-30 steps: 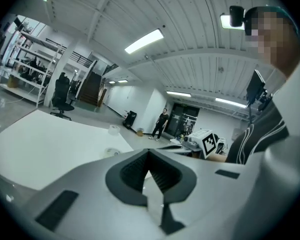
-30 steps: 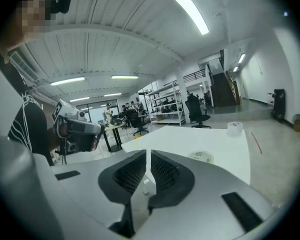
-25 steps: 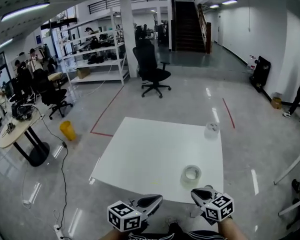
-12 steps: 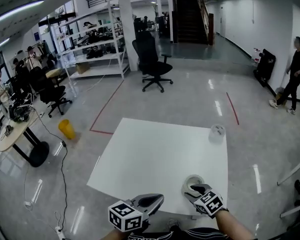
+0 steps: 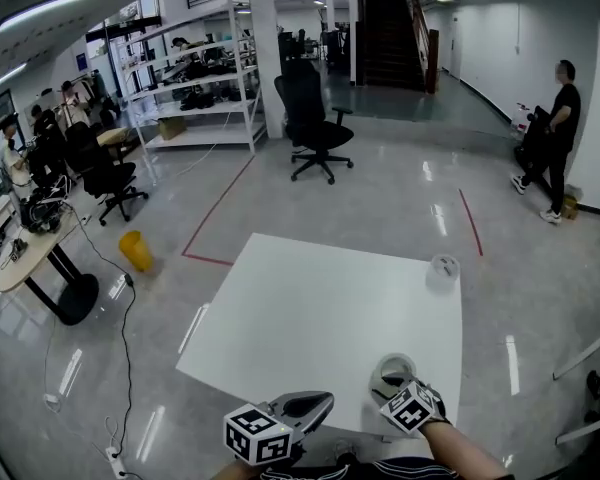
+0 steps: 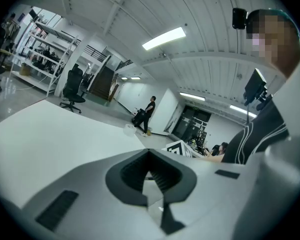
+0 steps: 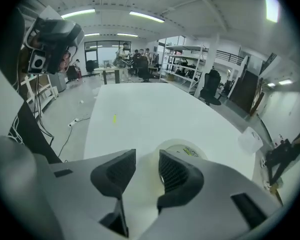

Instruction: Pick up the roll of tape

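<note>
The roll of tape (image 5: 393, 367), pale and translucent, lies flat near the front right edge of the white table (image 5: 310, 308). My right gripper (image 5: 389, 381) points steeply down at it from the near side. In the right gripper view the roll (image 7: 183, 151) sits right at the right gripper (image 7: 142, 171). The jaws are opening, and the roll's near wall shows in the gap without the pads pressing on it. My left gripper (image 5: 324, 400) hovers at the table's front edge, left of the roll. In its own view the left gripper (image 6: 151, 176) has its jaws together with nothing in them.
A small clear container (image 5: 443, 268) stands at the table's far right corner and shows again as the container (image 7: 250, 139) in the right gripper view. Beyond the table are a black office chair (image 5: 315, 128), a yellow bin (image 5: 135, 253), shelving, and a person (image 5: 555, 138) at the right.
My right gripper has come forward and down from the table's edge onto the roll, and its jaws have spread. The left gripper has shifted slightly. The person at right has walked closer.
</note>
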`<state>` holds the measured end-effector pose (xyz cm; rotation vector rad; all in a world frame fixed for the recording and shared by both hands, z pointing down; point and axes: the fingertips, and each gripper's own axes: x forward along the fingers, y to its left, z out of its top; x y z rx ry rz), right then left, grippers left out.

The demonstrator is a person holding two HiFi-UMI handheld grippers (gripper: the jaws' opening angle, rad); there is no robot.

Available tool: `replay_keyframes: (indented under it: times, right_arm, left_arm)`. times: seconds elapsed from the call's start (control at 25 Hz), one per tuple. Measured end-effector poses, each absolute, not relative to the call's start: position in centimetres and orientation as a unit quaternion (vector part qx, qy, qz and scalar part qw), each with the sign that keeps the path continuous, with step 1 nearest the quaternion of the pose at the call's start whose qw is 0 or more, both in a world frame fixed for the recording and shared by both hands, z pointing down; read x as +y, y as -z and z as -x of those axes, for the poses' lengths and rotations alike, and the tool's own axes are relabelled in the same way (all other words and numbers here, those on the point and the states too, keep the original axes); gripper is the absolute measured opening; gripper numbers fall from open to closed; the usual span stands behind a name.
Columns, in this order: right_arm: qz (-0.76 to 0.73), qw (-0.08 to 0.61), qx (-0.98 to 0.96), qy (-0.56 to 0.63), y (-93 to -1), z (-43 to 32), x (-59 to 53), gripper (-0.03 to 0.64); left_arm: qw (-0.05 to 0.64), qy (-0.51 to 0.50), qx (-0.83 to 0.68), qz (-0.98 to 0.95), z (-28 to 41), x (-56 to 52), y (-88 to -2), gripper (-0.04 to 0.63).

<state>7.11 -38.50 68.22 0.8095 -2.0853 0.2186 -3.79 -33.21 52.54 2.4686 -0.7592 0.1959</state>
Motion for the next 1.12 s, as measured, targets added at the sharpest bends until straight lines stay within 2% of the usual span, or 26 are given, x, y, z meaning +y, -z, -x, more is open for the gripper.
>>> replay_keyframes:
  times: [0.4, 0.52, 1.12]
  right_arm:
    - [-0.326, 0.481, -0.808, -0.101, -70.4, -7.9, -38.5, 0.149]
    - [-0.33, 0.491, -0.801, -0.088, -70.8, -8.2, -38.9, 0.104]
    - [-0.331, 0.479, -0.807, -0.099, -70.2, -8.3, -39.0, 0.092]
  left_arm:
    - [0.273, -0.054, -0.291, -0.915, 5.1, -31.9, -52.3, 0.003]
    - [0.27, -0.051, -0.296, -0.915, 5.4, -32.0, -52.2, 0.003]
    - [0.266, -0.055, -0.293, -0.917, 5.1, -32.0, -51.6, 0.003]
